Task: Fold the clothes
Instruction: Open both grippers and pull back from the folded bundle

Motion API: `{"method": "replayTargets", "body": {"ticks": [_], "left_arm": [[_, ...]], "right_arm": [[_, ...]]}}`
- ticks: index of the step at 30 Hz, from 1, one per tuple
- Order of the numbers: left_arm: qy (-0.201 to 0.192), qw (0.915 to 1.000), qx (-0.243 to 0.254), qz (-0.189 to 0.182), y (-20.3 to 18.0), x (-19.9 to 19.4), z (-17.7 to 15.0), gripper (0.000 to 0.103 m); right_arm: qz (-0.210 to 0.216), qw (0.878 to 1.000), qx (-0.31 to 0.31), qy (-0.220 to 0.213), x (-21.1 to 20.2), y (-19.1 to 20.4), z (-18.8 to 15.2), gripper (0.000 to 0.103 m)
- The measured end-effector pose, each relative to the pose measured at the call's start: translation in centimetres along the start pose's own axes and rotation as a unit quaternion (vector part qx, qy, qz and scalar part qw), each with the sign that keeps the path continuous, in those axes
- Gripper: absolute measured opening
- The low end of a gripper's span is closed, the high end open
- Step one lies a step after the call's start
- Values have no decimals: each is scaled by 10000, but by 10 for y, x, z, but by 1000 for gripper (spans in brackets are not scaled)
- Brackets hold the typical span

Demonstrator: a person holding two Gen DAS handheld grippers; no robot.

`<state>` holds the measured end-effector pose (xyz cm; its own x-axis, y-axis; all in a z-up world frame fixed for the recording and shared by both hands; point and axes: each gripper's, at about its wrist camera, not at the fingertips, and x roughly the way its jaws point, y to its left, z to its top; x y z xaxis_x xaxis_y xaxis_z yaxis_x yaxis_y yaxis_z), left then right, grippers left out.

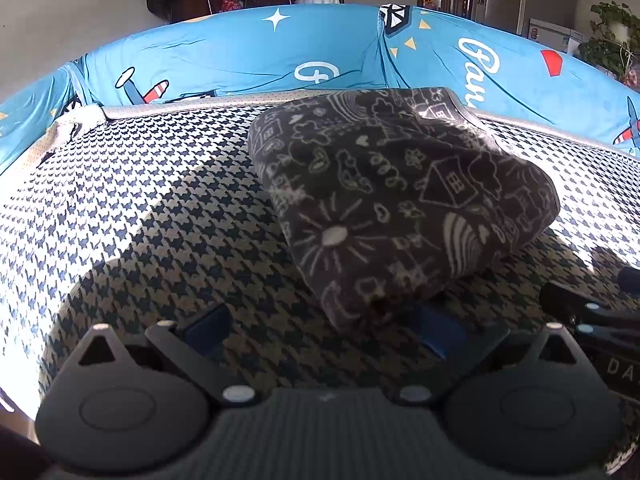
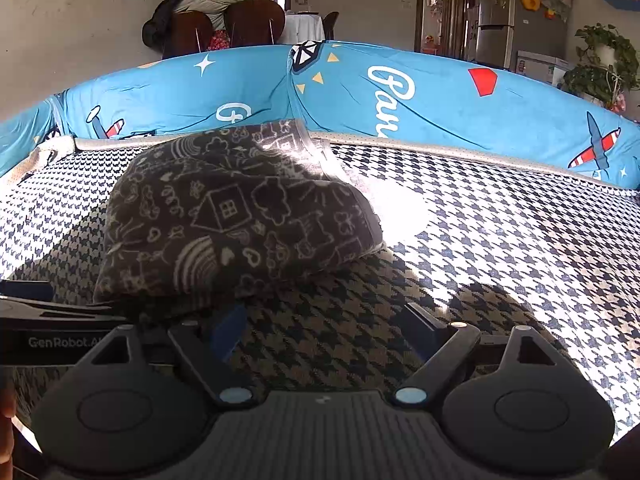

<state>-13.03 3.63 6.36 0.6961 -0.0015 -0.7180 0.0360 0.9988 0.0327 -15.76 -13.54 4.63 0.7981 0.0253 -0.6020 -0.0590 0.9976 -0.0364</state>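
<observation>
A folded dark garment (image 1: 400,192) with a white doodle print lies on the houndstooth-covered seat (image 1: 140,200). My left gripper (image 1: 322,320) is open just in front of it. The garment's near corner reaches in between the blue pads (image 1: 208,328), and neither pad presses on it. In the right wrist view the same garment (image 2: 240,220) lies ahead and to the left. My right gripper (image 2: 324,316) stands open over bare houndstooth cloth (image 2: 500,240), with nothing between its fingers. Each gripper shows at the edge of the other's view: the right gripper (image 1: 592,320) and the left gripper (image 2: 48,320).
A blue cushion back (image 1: 320,52) printed with planes and stars runs along the far side of the seat. Behind it are dark chairs (image 2: 224,28), a fridge (image 2: 504,16) and a potted plant (image 2: 600,64). Bright sunlight falls across the seat at right.
</observation>
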Motion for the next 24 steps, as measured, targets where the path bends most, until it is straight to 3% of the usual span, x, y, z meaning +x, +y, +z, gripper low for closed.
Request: {"method": "replayTargets", "body": {"ticks": [14,24], "left_arm": [[15,9995,317,-37,-9,-8,-4,103],[-80,9990,411,-130,-12,-12,-4,103]], "right_arm": [[-419,9984,-4,373,-7,-1,-4,93],[-622,9975,-49,337,-15,1,-2,93]]}}
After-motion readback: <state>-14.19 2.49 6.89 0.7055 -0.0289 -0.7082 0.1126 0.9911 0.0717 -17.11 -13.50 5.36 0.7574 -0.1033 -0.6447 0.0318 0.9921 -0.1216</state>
